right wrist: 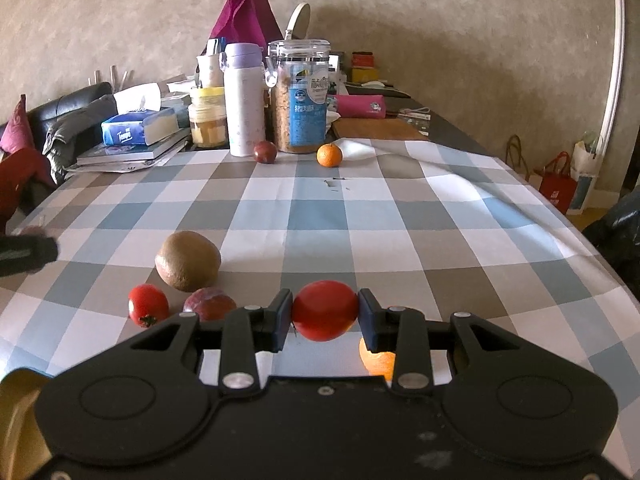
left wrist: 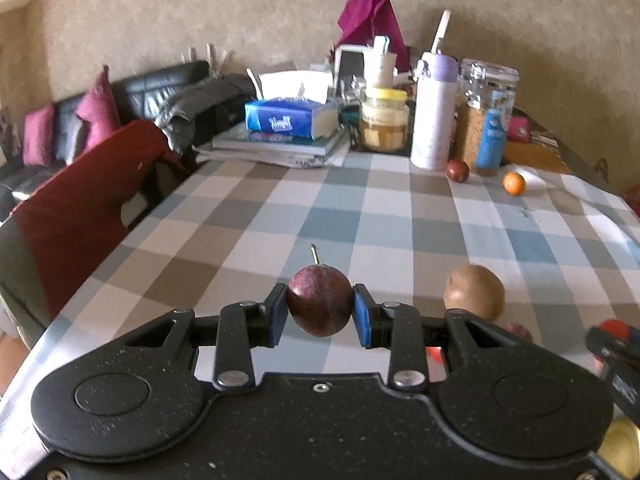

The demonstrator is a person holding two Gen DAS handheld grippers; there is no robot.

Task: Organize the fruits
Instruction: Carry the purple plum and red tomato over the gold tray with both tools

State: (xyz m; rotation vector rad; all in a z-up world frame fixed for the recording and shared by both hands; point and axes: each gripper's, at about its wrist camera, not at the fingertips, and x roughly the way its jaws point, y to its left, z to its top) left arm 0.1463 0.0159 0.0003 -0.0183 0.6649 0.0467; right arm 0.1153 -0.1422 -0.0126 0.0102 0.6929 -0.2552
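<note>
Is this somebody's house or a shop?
Most likely somebody's home, a living or dining room. A black sofa with pink cushions sits beside the table, which wears a checked tablecloth and holds a tissue box, a drinking bottle and loose fruit.

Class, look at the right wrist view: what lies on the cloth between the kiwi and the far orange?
Nothing: between the kiwi and the far orange, the checked tablecloth is bare in the right wrist view.

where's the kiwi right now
In the right wrist view the kiwi lies on the checked tablecloth, left of centre, just behind a small tomato and a plum.
</note>
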